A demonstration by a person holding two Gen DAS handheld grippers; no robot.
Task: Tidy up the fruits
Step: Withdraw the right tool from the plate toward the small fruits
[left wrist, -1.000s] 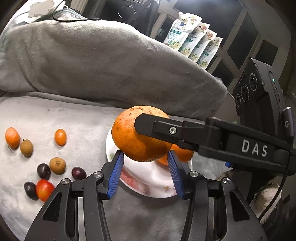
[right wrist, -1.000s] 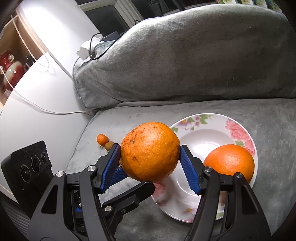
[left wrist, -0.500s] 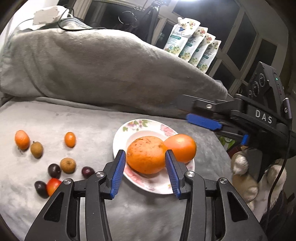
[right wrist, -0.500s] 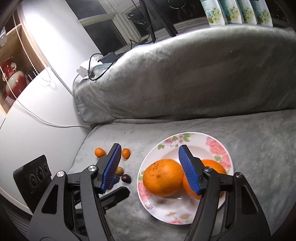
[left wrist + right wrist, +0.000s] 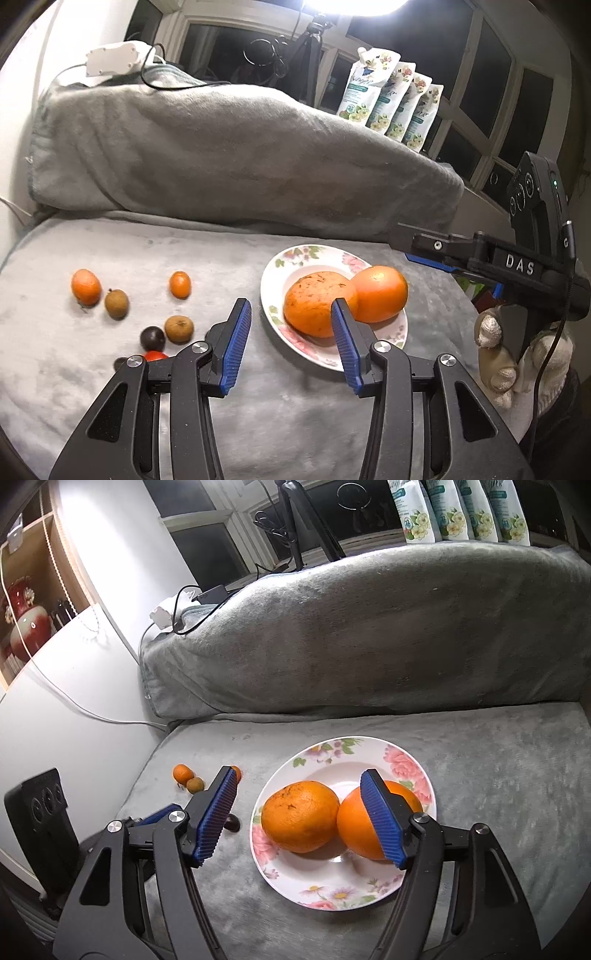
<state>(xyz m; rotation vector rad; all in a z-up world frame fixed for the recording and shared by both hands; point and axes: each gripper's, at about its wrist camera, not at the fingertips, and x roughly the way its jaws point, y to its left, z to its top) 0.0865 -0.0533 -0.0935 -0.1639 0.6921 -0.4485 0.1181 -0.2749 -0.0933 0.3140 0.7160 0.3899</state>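
Two large oranges [image 5: 317, 302] [image 5: 300, 821] lie side by side on a floral white plate [image 5: 275, 273] [image 5: 332, 886] on the grey blanket. My right gripper [image 5: 299, 814] is open and empty above the plate, pulled back from the oranges. My left gripper [image 5: 290, 345] is open and empty, near the plate's left rim. Left of the plate lie small fruits: two kumquats [image 5: 86, 287], two longans [image 5: 178, 328], dark plums [image 5: 152, 338] and a red tomato [image 5: 155, 355] partly hidden by the left finger. The right gripper also shows at right in the left wrist view [image 5: 443, 251].
A blanket-covered backrest [image 5: 229, 162] rises behind the seat. Several refill pouches [image 5: 391, 99] stand on the window sill. A white power strip with cables [image 5: 112, 62] lies on the backrest's left end. A white desk [image 5: 66, 686] stands left of the sofa.
The right gripper lowered the second orange onto the plate, opened and drew back. Both grippers rose and moved away from the plate.
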